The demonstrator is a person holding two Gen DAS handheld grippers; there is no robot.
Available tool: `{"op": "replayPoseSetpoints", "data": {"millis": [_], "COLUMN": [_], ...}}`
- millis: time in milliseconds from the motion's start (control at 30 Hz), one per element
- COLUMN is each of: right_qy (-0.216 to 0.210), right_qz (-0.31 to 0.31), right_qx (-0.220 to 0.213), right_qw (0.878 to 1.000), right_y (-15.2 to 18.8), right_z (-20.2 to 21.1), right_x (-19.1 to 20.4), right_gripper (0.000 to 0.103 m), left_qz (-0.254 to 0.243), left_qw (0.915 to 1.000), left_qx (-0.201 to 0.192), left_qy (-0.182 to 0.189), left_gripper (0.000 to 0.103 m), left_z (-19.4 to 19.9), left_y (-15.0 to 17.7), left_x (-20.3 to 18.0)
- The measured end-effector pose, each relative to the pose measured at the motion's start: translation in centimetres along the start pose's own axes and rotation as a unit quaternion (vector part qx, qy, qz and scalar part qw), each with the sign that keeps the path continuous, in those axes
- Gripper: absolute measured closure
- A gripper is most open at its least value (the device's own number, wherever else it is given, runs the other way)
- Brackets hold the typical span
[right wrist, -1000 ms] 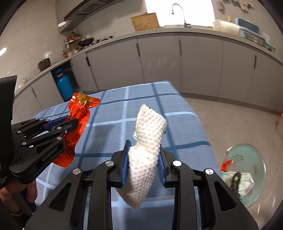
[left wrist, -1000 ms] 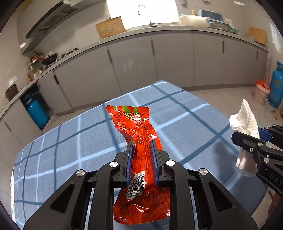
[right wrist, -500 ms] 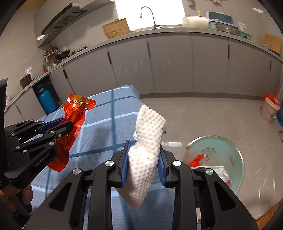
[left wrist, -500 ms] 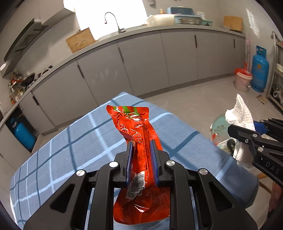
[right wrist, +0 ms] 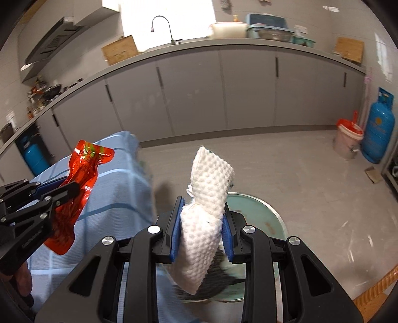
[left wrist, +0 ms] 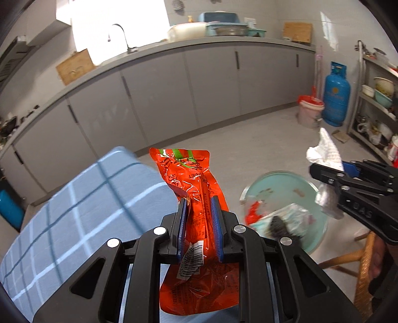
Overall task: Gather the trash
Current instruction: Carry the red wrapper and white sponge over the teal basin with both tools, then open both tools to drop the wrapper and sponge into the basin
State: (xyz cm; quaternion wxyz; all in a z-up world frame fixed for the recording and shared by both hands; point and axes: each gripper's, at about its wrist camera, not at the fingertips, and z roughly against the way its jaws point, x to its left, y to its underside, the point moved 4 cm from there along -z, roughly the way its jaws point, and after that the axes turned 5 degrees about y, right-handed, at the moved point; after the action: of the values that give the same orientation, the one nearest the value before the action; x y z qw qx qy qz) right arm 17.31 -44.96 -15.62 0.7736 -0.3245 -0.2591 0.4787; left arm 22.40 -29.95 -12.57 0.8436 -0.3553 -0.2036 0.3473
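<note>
kitchen floor below: left tongs (left wrist: 199, 218) grip red wrapper (left wrist: 191, 183); right tongs (right wrist: 202, 223) grip white tissue (right wrist: 206, 211).

bright daylight from a blown-out window (right wrist: 168, 20) above the counter (left wrist: 223, 41). strong fisheye bending and dark corners in both views. motion blur on the blue cloth (left wrist: 82, 198) and bin (left wrist: 286, 196). glare on the red wrapper (left wrist: 191, 179).

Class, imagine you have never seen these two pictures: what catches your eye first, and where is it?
First, the bright red snack wrapper clamped upright in the left gripper, beside the blue checked tablecloth. Next, the white dimpled paper towel pinched in the right gripper. Below both, on the floor, sits a pale green trash bin already holding rubbish.
</note>
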Motion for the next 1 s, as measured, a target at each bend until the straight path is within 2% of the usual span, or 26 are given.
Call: {"op": "replayPoseSetpoints", "data": {"millis": [267,333,367,400,433,467,533,567,633,767,1000], "right_qy": [0.016,0.016,0.015,0.018,0.017,0.018,0.026,0.025,0.027,0.023,0.012], "right_qz": [-0.013,-0.02,-0.023,-0.032,-0.037,-0.041,-0.049,-0.056,-0.064,-0.081,-0.077], "right_qx": [0.016,0.02,0.022,0.02,0.02,0.023,0.025,0.025,0.024,0.022,0.012], "right_qw": [1.0,0.999,0.999,0.999,0.999,0.999,0.998,0.998,0.997,0.996,0.997], "right_y": [0.9,1.1,1.2,1.4,1.5,1.7,2.0,2.1,2.2,2.5,2.7], "right_z": [-3.1,-4.0,-4.3,-4.6,-4.8,-5.0,-5.1,-5.0,-4.6,-3.4,-0.7], "right_x": [-3.1,-3.7,-4.1,-4.6,-5.0,-5.4,-6.0,-6.3,-6.5,-6.6,-5.1], "right_gripper": [0.073,0.069,0.064,0.05,0.043,0.037,0.035,0.03,0.028,0.022,0.018], "left_qz": [-0.014,-0.02,-0.023,-0.024,-0.027,-0.029,-0.032,-0.034,-0.032,-0.021,-0.008], "left_qw": [0.9984,0.9978,0.9974,0.9974,0.9975,0.9977,0.998,0.9983,0.9982,0.9991,0.9998], "left_qx": [0.016,0.018,0.02,0.019,0.016,0.013,0.009,0.011,0.017,0.013,-0.002], "left_qy": [0.053,0.061,0.065,0.065,0.064,0.06,0.054,0.046,0.047,0.034,0.02], "left_gripper": [0.082,0.082,0.081,0.077,0.063,0.05,0.039,0.039,0.039,0.032,0.032], "left_z": [-3.3,-4.0,-4.5,-4.8,-4.9,-5.0,-5.0,-5.0,-5.1,-4.4,-1.6], "left_y": [-0.3,-0.2,-0.1,-0.2,-0.2,-0.1,-0.1,0.0,0.1,0.0,0.6], "left_x": [-4.8,-5.7,-6.1,-6.4,-6.7,-6.8,-6.8,-6.6,-6.2,-5.0,-3.5]}}
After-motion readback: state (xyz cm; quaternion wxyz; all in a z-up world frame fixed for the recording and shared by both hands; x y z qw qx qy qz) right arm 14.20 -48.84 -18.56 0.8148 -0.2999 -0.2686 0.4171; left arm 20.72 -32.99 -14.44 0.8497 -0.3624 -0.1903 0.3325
